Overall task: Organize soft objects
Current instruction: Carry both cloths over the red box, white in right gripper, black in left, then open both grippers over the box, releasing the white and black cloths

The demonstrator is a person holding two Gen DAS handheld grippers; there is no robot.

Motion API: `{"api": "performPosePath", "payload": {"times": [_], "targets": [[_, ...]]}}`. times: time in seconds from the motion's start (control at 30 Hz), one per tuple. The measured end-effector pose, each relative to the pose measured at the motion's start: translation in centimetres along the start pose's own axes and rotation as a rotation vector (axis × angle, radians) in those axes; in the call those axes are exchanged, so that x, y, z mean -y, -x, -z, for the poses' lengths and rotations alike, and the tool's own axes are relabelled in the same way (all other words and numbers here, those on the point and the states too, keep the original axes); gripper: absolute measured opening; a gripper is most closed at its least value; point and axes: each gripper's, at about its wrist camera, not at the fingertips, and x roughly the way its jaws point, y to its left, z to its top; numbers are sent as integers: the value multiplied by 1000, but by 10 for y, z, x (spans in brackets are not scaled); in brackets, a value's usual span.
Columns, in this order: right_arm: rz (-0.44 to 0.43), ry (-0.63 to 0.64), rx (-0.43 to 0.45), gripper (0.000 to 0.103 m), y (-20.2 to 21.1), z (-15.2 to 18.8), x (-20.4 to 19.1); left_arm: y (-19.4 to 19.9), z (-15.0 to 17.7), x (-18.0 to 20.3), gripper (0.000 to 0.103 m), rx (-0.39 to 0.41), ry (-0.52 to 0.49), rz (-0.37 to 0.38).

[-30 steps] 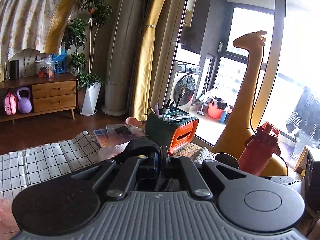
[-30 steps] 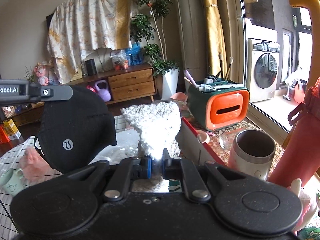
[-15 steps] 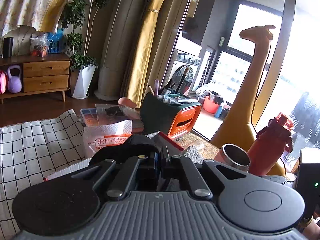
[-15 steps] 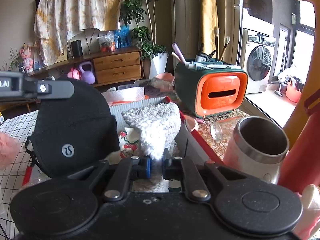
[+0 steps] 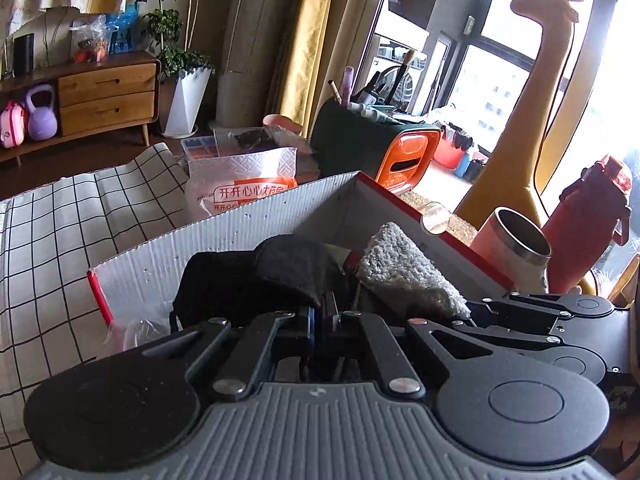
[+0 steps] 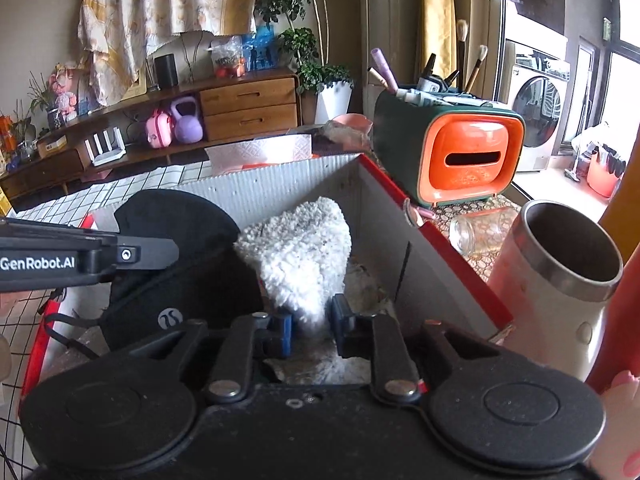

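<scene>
A white corrugated box with red edges (image 5: 224, 236) (image 6: 280, 184) stands in front of both grippers. My left gripper (image 5: 322, 312) is shut on a black cap (image 5: 280, 272) and holds it inside the box; the cap also shows in the right wrist view (image 6: 176, 240). My right gripper (image 6: 310, 324) has its jaws partly apart around a white fluffy cloth (image 6: 300, 256), which hangs between the blue pads (image 6: 284, 328) inside the box. The cloth also shows in the left wrist view (image 5: 404, 272), right of the cap.
A metal cup (image 6: 568, 276) and a red bottle (image 5: 588, 220) stand right of the box. A green and orange organiser (image 6: 452, 148) stands behind it. A packet of tissues (image 5: 244, 184) lies behind the box on the checked cloth (image 5: 60, 220).
Both grippers have come down into the box with the cap and the cloth. The right gripper's jaws have opened somewhat around the white cloth.
</scene>
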Motion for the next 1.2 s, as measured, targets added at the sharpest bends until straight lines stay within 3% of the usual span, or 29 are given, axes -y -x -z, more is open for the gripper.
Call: {"api": "performPosePath", "payload": {"times": [0.07, 0.13, 0.37, 0.47, 0.53, 0.57, 0.9, 1.2], "targets": [[-6, -6, -7, 23, 1, 1, 0, 0, 0, 0, 3, -16, 4, -13], [-7, -9, -11, 35, 3, 0, -1, 2, 1, -1, 4, -28, 17, -18], [0, -16, -1, 57, 16, 0, 0, 16, 1, 2, 9, -41, -2, -54], [-2, -17, 8, 65, 24, 0, 0, 25, 1, 5, 33, -34, -10, -63], [-4, -19, 11, 70, 31, 0, 0, 32, 2, 5, 77, -27, -11, -76], [-5, -20, 14, 72, 34, 0, -1, 37, 2, 5, 80, -15, -6, -81], [-41, -23, 73, 101, 81, 4, -15, 94, 9, 4, 80, 26, -22, -86], [-141, -8, 110, 103, 126, 10, -53, 172, 32, -19, 88, 40, 13, -35]]}}
